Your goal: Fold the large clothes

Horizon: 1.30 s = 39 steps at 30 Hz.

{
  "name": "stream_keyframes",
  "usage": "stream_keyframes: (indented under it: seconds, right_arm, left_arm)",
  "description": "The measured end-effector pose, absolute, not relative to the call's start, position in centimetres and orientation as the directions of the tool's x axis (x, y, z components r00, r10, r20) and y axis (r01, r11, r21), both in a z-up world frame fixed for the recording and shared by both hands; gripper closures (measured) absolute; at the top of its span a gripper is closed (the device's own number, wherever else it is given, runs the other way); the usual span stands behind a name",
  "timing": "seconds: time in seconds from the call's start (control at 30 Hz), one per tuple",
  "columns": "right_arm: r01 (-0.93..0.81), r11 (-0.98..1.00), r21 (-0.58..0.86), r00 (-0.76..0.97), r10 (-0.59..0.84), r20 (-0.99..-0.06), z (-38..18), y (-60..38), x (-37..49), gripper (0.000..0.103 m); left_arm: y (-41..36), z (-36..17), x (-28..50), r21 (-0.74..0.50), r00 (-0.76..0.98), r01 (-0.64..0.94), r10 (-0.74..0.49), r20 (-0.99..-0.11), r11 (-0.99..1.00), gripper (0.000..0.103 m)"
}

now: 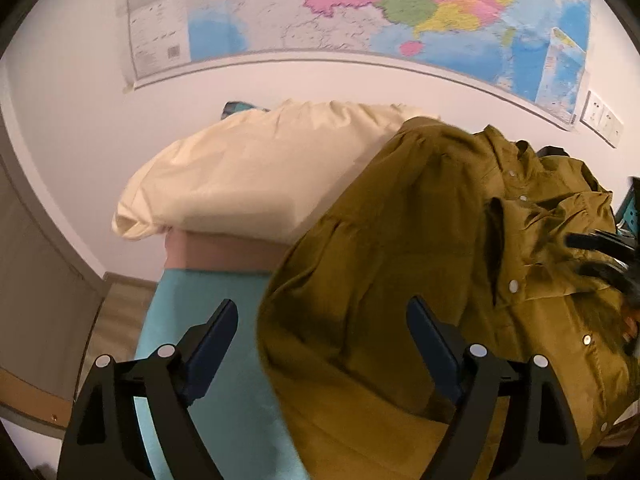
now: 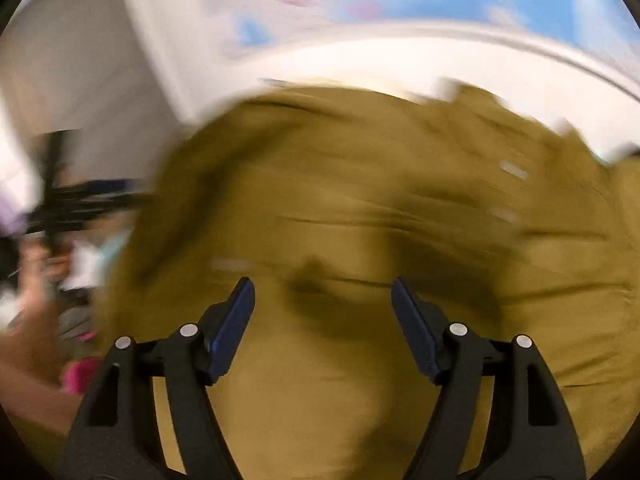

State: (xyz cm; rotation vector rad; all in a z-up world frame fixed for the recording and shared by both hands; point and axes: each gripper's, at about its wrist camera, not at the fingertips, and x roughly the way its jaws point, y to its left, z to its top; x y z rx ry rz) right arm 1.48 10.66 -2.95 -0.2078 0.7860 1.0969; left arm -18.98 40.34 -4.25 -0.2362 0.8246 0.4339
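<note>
An olive-green jacket [image 1: 432,264] with silver snap buttons lies rumpled on a bed with a light blue sheet [image 1: 208,344]. My left gripper [image 1: 322,312] is open and empty, hovering over the jacket's left edge. The right gripper shows blurred at the right edge of the left wrist view [image 1: 604,256], over the jacket's snap placket. In the right wrist view my right gripper [image 2: 322,292] is open and empty, just above the jacket [image 2: 380,208], which fills most of that blurred frame.
A cream pillow [image 1: 256,180] lies at the head of the bed against a white wall with a large coloured map [image 1: 360,12]. A grey door or cabinet [image 1: 36,264] and wooden floor [image 1: 116,316] lie to the left. The other gripper [image 2: 72,200] appears blurred at left.
</note>
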Motion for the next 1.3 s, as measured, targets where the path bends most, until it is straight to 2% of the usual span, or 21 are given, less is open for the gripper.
stream_keyframes:
  seconds: [0.07, 0.17, 0.33, 0.37, 0.4, 0.43, 0.57, 0.67, 0.77, 0.87, 1.0, 1.13, 1.23, 1.3]
  right_arm:
    - [-0.911, 0.32, 0.262, 0.073, 0.747, -0.661, -3.2, 14.1, -1.7, 0.029]
    - [-0.921, 0.16, 0.355, -0.14, 0.715, -0.685, -5.3, 19.8, -5.1, 0.029]
    - [-0.94, 0.134, 0.315, -0.171, 0.613, -0.771, -9.7, 26.7, -7.6, 0.029]
    - [-0.936, 0.131, 0.328, -0.185, 0.61, -0.771, -10.1, 27.5, -7.7, 0.041]
    - [-0.927, 0.113, 0.358, -0.222, 0.606, -0.764, -10.1, 27.9, -7.8, 0.072]
    - [-0.916, 0.085, 0.391, -0.258, 0.62, -0.741, -9.4, 27.9, -7.8, 0.093]
    - [-0.945, 0.05, 0.324, -0.195, 0.709, -0.678, -2.7, 24.8, -7.7, 0.095]
    - [-0.956, 0.075, 0.284, -0.112, 0.802, -0.587, 4.0, 20.9, -5.9, 0.096]
    - [-0.962, 0.143, 0.233, 0.004, 0.859, -0.512, 9.3, 16.5, -4.0, 0.096]
    - [-0.95, 0.24, 0.2, 0.122, 0.874, -0.471, 12.6, 12.0, -2.6, 0.096]
    - [-0.917, 0.357, 0.177, 0.249, 0.861, -0.443, 14.1, 7.0, -1.1, 0.096]
    - [-0.845, 0.478, 0.238, 0.35, 0.832, -0.43, 13.9, 0.3, 0.8, 0.096]
    - [-0.757, 0.592, 0.278, 0.419, 0.766, -0.488, 11.3, -4.8, 3.1, 0.096]
    - [-0.676, 0.678, 0.288, 0.442, 0.686, -0.577, 7.6, -7.5, 4.6, 0.096]
  left_arm:
    - [40.4, -4.5, -19.0, -0.049, 0.603, -0.452, 0.265, -0.752, 0.891, 0.02]
    - [40.6, -4.4, -19.0, -0.072, 0.622, -0.44, 0.246, -0.744, 0.895, 0.02]
    - [40.6, -3.6, -19.4, -0.103, 0.647, -0.431, 0.227, -0.728, 0.896, 0.02]
    - [40.6, -3.5, -19.6, -0.107, 0.65, -0.432, 0.227, -0.725, 0.895, 0.02]
    - [40.7, -3.2, -19.9, -0.114, 0.656, -0.433, 0.225, -0.72, 0.894, 0.02]
    - [40.7, -3.0, -20.1, -0.119, 0.661, -0.432, 0.224, -0.716, 0.894, 0.02]
    - [41.2, -1.3, -21.6, -0.165, 0.706, -0.422, 0.208, -0.677, 0.892, 0.02]
    - [41.5, 0.7, -22.8, -0.166, 0.739, -0.449, 0.261, -0.621, 0.878, 0.02]
    - [41.4, 1.9, -23.2, -0.208, 0.772, -0.442, 0.252, -0.584, 0.872, 0.019]
    - [40.1, 2.1, -22.0, -0.173, 0.77, -0.42, 0.249, -0.587, 0.891, 0.019]
    - [37.9, 1.7, -19.9, -0.146, 0.771, -0.353, 0.199, -0.605, 0.924, 0.019]
    - [35.7, 0.7, -16.7, -0.116, 0.753, -0.285, 0.148, -0.641, 0.951, 0.019]
    - [33.9, -0.5, -14.4, -0.074, 0.726, -0.252, 0.138, -0.674, 0.965, 0.019]
    - [32.9, -1.5, -12.8, -0.057, 0.709, -0.227, 0.125, -0.694, 0.972, 0.019]
